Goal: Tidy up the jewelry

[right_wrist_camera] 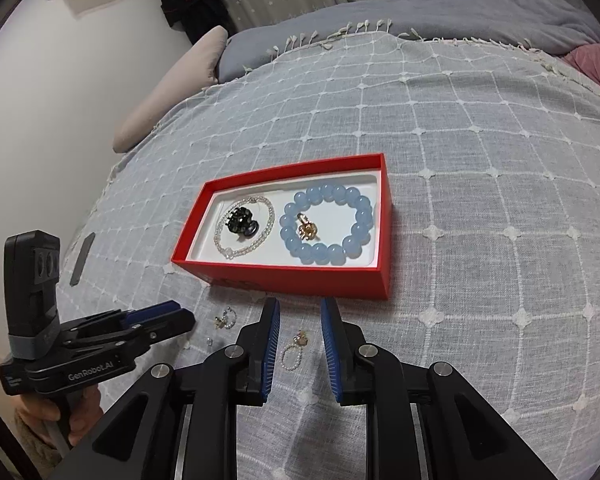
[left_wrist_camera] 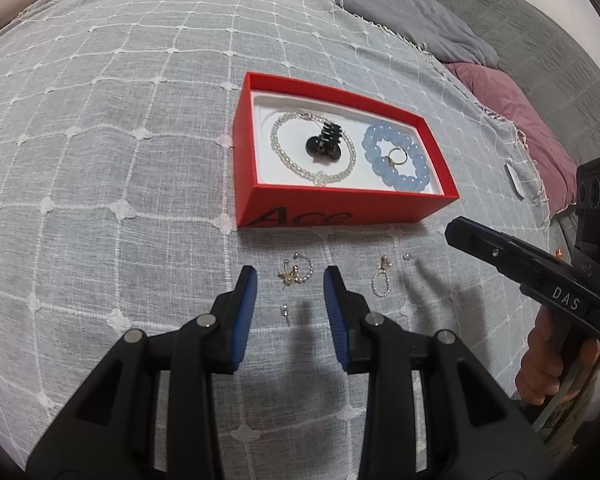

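The left gripper [left_wrist_camera: 290,280], black with blue pads, is spread wide and holds nothing. Right between its pads, at 12 o'clock, lies the small gold butterfly earring with tiny pearls [left_wrist_camera: 294,274] on the grey checked cloth [left_wrist_camera: 100,160]. A tiny pearl stud [left_wrist_camera: 285,312] lies just under it, at 6 o'clock from the earring.

Past the earring, still at 12 o'clock, sits the red cardboard box with a white floor [left_wrist_camera: 256,196]. In its left half lie the clear bead bracelet [left_wrist_camera: 284,158] and, inside that ring, the black hair clip [left_wrist_camera: 327,142]. In its right half lie the blue bead bracelet [left_wrist_camera: 396,158] and the gold ring [left_wrist_camera: 396,158] inside it.

Going right, the little pearl loop earring with a gold top [right_wrist_camera: 294,350] lies on the cloth between the pads of the right gripper [right_wrist_camera: 300,320]. That gripper is spread open too and holds nothing. A second tiny stud [left_wrist_camera: 407,257] lies near that earring, at 1 o'clock from it.

What could go wrong? The earrings are thin and flat, so I think the pads could slide over them or pinch the soft cloth too. The pearl strings could bend and slip out. The tiny studs are close by, so a bump could roll them into a fold and lose them.
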